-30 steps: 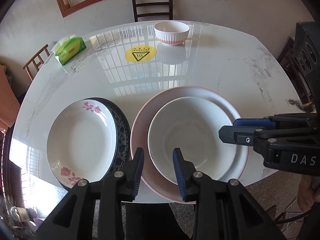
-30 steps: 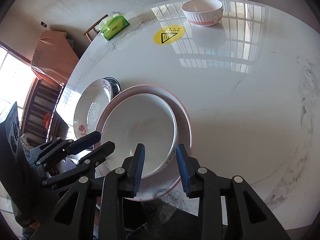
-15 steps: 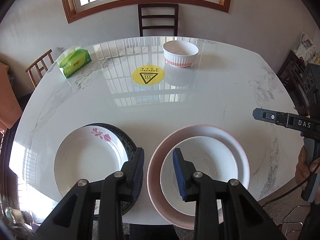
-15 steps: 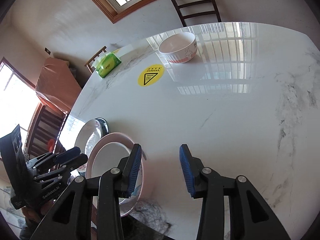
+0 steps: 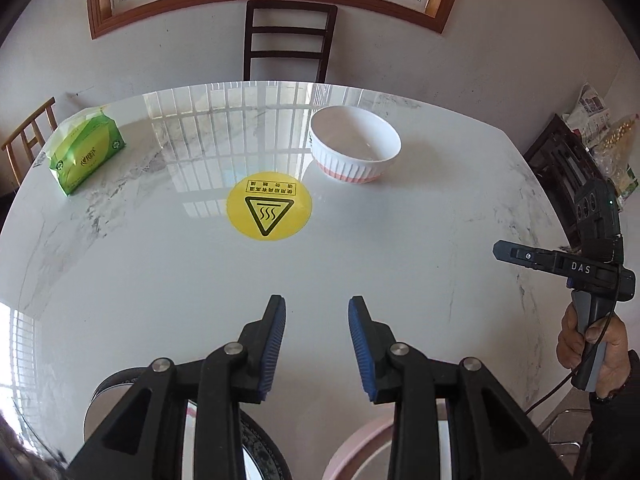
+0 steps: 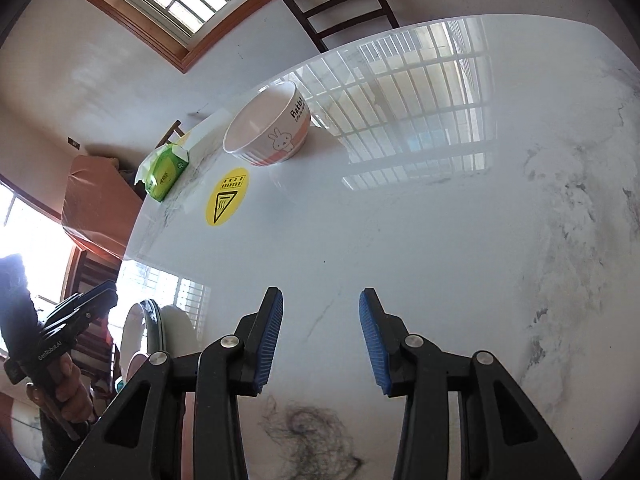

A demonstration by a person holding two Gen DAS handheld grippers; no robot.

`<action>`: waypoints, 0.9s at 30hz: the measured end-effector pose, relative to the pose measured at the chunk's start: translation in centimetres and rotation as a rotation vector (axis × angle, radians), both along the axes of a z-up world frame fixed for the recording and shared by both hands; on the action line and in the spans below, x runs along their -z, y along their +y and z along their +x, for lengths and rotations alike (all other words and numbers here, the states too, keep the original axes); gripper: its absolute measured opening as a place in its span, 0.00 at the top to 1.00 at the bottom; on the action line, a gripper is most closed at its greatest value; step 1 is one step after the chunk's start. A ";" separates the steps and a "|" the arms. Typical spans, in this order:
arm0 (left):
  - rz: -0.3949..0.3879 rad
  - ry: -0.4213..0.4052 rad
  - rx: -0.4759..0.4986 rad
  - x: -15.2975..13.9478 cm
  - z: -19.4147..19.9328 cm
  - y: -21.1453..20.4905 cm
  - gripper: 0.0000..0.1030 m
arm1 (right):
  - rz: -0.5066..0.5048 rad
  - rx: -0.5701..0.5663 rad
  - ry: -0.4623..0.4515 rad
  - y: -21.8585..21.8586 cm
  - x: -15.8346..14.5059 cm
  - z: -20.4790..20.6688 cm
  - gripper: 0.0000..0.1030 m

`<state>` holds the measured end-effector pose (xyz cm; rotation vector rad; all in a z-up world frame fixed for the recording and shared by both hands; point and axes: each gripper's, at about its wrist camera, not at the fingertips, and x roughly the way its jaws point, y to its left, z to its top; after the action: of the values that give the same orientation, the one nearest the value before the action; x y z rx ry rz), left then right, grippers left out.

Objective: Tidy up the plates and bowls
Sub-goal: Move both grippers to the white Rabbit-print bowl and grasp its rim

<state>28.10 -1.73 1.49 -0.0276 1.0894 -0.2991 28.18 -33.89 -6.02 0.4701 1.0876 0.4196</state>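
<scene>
A white ribbed bowl (image 5: pixel 355 147) with a pink base and a rabbit print (image 6: pixel 269 124) stands alone at the far side of the white marble table (image 5: pixel 160 272). My left gripper (image 5: pixel 317 322) hovers over bare tabletop, its jaws opening with nothing between them. My right gripper (image 6: pixel 320 318) is likewise over bare marble, jaws opening and empty. The stacked plates (image 5: pixel 105 394) and the pink plate (image 5: pixel 360 446) peek out under the left gripper at the near edge. The plates' rims (image 6: pixel 138 334) show at lower left in the right wrist view.
A green tissue pack (image 5: pixel 86 156) lies at the far left of the table. A yellow heat-warning sticker (image 5: pixel 269 205) marks the centre. A dark chair (image 5: pixel 289 40) stands behind the table under the window. A hand (image 5: pixel 592 344) holds the right gripper's handle at the table's right edge.
Both grippers have drawn away from the bowl-on-pink-plate stack and tilted up toward the far bowl. The stacks have slid to the bottom of both views. Both pairs of jaws stand wider.
</scene>
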 end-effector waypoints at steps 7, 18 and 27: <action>-0.029 0.007 0.018 1.0 7.2 -0.2 0.68 | 0.074 -0.012 -0.016 0.1 -0.8 5.7 0.55; -0.055 0.130 -0.011 1.8 17.0 -2.7 0.67 | 0.013 -0.039 0.011 2.7 -2.8 14.7 0.50; 0.086 0.195 -0.058 3.6 21.0 -6.0 0.67 | -0.115 -0.052 0.084 5.5 -3.0 19.5 0.50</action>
<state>49.14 -7.72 -2.14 -0.0115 1.2920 -0.1996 47.73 -28.39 -2.98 0.3606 1.2004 0.3832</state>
